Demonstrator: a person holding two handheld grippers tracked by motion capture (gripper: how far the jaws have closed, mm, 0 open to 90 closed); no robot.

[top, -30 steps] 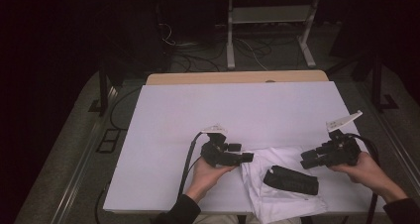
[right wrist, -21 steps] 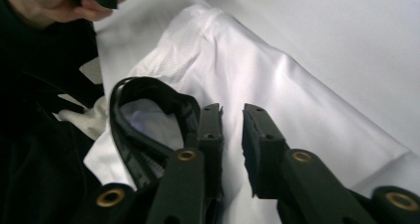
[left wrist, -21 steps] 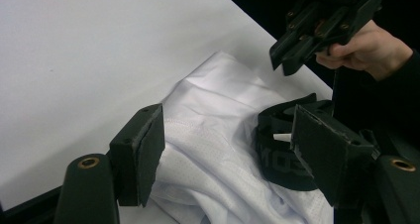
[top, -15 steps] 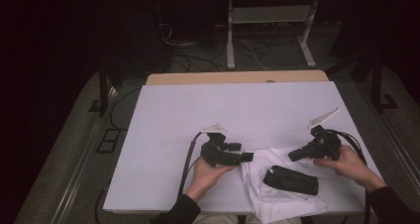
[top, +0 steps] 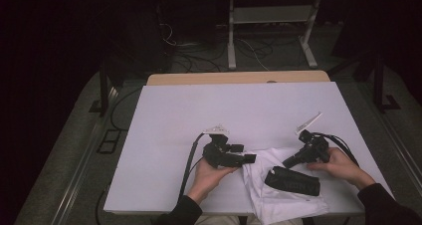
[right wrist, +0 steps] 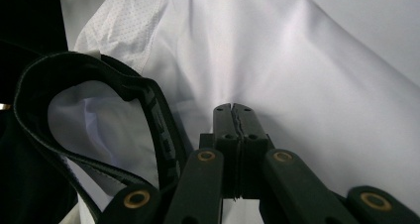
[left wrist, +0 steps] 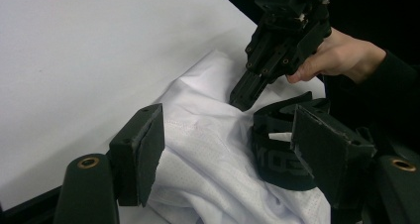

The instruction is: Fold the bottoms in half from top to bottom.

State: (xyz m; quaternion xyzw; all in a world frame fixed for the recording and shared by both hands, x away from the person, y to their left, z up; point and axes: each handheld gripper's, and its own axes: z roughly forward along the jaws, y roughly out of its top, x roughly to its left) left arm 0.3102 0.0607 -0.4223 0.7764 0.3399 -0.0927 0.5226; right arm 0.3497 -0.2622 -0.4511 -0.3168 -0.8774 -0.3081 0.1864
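My left claw (left wrist: 228,149), jaws wide apart and empty, flanks the shirt (left wrist: 208,154); open worktop (top: 209,110) lies ahead. My right claw (right wrist: 233,116), tilted down, pinches shirt beside the band (right wrist: 148,105).

Table (top: 199,115) carries a white cover; a bare wooden strip (top: 239,78) shows along its far edge. Beyond that edge, a white metal stand (top: 268,21) on the floor, loose cables (top: 199,56) beside it.
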